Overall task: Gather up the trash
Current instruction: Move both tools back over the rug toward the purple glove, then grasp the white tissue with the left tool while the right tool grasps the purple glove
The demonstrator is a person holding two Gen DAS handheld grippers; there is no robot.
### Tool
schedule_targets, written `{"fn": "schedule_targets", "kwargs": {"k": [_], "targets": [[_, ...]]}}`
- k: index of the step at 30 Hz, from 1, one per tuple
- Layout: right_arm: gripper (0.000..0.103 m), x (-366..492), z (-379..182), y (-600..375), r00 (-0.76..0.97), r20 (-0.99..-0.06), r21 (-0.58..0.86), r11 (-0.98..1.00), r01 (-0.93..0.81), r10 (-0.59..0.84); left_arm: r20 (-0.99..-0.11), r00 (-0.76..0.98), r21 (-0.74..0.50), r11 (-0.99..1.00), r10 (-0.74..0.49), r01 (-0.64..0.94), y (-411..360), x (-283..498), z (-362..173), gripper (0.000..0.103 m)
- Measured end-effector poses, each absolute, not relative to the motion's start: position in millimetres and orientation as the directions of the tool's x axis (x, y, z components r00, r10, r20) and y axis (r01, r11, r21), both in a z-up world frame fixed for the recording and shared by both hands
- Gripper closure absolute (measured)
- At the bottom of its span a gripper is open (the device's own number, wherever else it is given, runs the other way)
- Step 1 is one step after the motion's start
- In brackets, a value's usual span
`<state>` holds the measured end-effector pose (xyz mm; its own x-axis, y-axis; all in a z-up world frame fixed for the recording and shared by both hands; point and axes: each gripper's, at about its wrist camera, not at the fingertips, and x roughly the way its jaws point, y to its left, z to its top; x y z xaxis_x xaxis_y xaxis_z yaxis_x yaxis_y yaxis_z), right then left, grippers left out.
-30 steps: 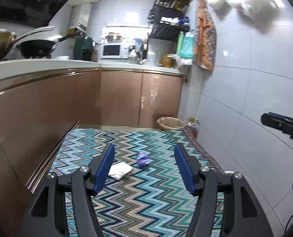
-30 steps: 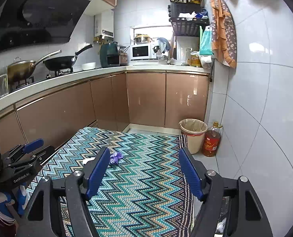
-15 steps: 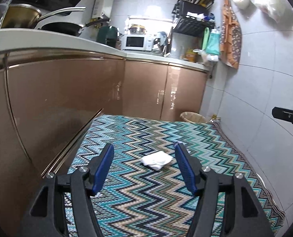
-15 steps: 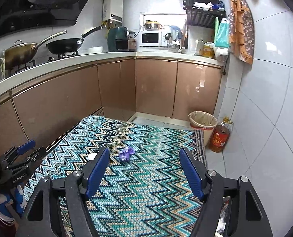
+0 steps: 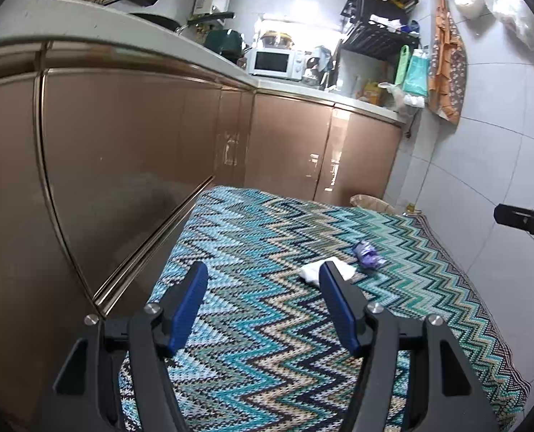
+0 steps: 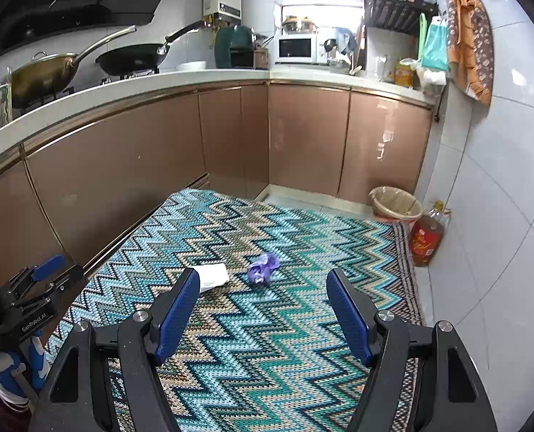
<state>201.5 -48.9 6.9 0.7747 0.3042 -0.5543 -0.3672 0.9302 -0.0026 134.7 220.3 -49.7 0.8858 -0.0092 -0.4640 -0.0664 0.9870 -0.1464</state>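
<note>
Both sets of tongs are pointing down toward the zigzag rug (image 6: 267,342), the landmark for every position below. The left tongs (image 5: 263,280) are standing wide open, holding nothing and touching nothing; only rug is showing between the blue pads. The right tongs (image 6: 263,288) are likewise standing wide open and empty.

Just beyond the tips, on the middle of the rug, the white tissue (image 6: 214,276) is lying flat, with the purple wrapper (image 6: 263,268) just beside it, apart from it. Both are loose scraps awaiting pickup, and the open jaws appear set for that approach.

Off the rug's far corner, against the tiled wall, the lined bin (image 6: 395,206) is standing upright beside an oil bottle (image 6: 425,239), probably the drop point.
</note>
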Motion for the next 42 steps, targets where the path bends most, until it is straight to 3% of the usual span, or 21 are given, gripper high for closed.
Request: {"fn": "schedule_targets", "kwargs": {"k": [8, 19, 30, 38, 42], "targets": [[0.032, 231, -20, -38, 0.718, -0.612, 0.023, 0.915, -0.403, 0.332, -0.535, 0.844, -0.154, 0.986, -0.037, -0.055, 222, 155, -72, 0.041], [0.032, 294, -69, -21, 0.617, -0.691, 0.072, 0.885, -0.46, 0.377, -0.637, 0.744, -0.154, 0.979, -0.204, 0.137, 183, 229, -102, 0.041], [0.038, 367, -112, -27, 0.525, -0.733, 0.204, 0.876, -0.436, 0.432, -0.711, 0.637, -0.245, 0.954, -0.3, 0.175, 169, 319, -136, 0.042], [0.044, 397, -134, -23, 0.482, -0.744, 0.262, 0.867, -0.425, 0.462, -0.719, 0.598, -0.27, 0.935, -0.355, 0.231, 158, 331, -148, 0.058], [0.046, 405, -140, -21, 0.467, -0.744, 0.287, 0.86, -0.422, 0.478, -0.721, 0.586, -0.28, 0.929, -0.37, 0.241, 158, 331, -153, 0.072]]}}
